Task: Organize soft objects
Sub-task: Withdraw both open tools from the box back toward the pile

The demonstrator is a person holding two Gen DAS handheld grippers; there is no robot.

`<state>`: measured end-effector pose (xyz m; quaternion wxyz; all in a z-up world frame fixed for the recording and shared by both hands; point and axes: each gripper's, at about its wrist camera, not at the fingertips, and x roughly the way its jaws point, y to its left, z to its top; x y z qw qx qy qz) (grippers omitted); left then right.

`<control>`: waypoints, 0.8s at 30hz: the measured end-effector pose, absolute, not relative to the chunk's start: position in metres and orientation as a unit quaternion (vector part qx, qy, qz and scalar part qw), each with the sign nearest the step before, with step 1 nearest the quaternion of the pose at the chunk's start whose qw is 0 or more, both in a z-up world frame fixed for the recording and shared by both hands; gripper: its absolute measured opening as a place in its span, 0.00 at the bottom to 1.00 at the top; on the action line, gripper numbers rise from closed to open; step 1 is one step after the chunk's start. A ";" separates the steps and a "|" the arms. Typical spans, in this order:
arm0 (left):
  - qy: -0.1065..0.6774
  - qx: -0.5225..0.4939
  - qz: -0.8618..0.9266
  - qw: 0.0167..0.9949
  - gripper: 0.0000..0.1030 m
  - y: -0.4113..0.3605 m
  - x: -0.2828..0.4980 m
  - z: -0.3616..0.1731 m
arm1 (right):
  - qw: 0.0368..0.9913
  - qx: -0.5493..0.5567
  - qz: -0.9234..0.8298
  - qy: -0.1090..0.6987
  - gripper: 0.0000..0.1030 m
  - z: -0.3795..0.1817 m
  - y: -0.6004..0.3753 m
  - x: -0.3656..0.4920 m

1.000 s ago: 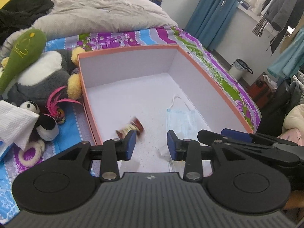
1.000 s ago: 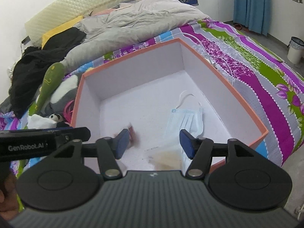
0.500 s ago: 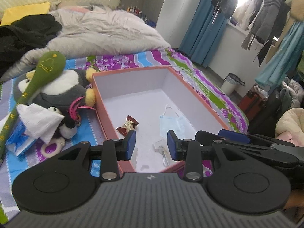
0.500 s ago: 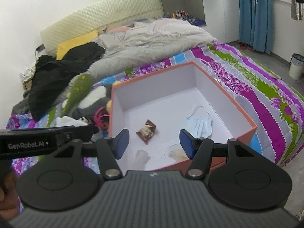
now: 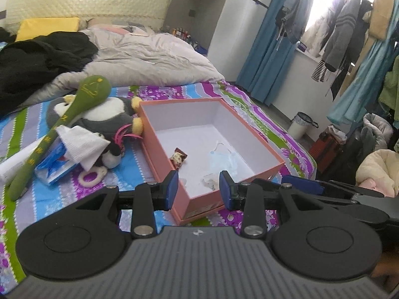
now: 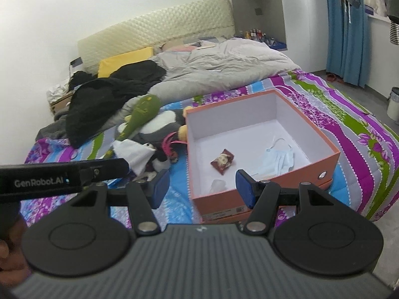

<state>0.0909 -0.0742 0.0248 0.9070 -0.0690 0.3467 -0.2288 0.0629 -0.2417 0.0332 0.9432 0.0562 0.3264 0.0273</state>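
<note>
Landmark: orange box [image 6: 264,189], lid off, on the striped bedspread [image 6: 349,129] at the foot end of the bed.
In box, done so far: blue face mask [image 6: 279,159] against the right wall; small brown snack packet [image 6: 222,161] mid-floor; a pale crumpled scrap [image 5: 208,180] and a clear bit [image 6: 217,184] near the front wall, too small to identify.
Left of box, still out: grey-and-white plush penguin [image 5: 109,114] touching the box's left wall; green long-handled plush [image 5: 74,104] lying across it; small panda plush [image 5: 112,153] in front; white cloth [image 5: 81,144] draped over a blue tissue pack [image 5: 53,167]; pink feather toy [image 5: 122,134] just beside the wall; white ring [image 5: 91,175] on the bedspread.
Beyond box: grey duvet [image 6: 217,67] and black clothes [image 6: 112,94], well apart toward the headboard; unclear whether part of the job.
Left gripper [image 5: 199,186]: released, jaws apart, nothing between, hanging over the box's near corner.
Right gripper [image 6: 202,185]: released, wider gap, empty, in front of the box's near wall.
Progress: early by judgement; only small items boxed, all plush toys left.
Likely next: pile left of box, penguin nearest.
</note>
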 end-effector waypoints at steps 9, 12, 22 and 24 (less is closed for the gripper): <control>0.328 -0.080 -0.185 0.923 0.40 -0.031 0.047 0.036 | 0.941 0.043 0.069 0.328 0.60 0.036 -0.206 0.047; 0.328 -0.090 -0.164 0.926 0.40 -0.012 0.039 0.035 | 0.938 0.030 0.086 0.335 0.60 0.033 -0.190 0.047; 0.332 -0.110 -0.085 0.933 0.40 0.048 0.027 0.034 | 0.925 0.004 0.151 0.348 0.60 0.064 -0.138 0.051; 0.337 -0.122 -0.067 0.931 0.40 0.063 0.026 0.030 | 0.923 -0.012 0.159 0.349 0.60 0.074 -0.130 0.054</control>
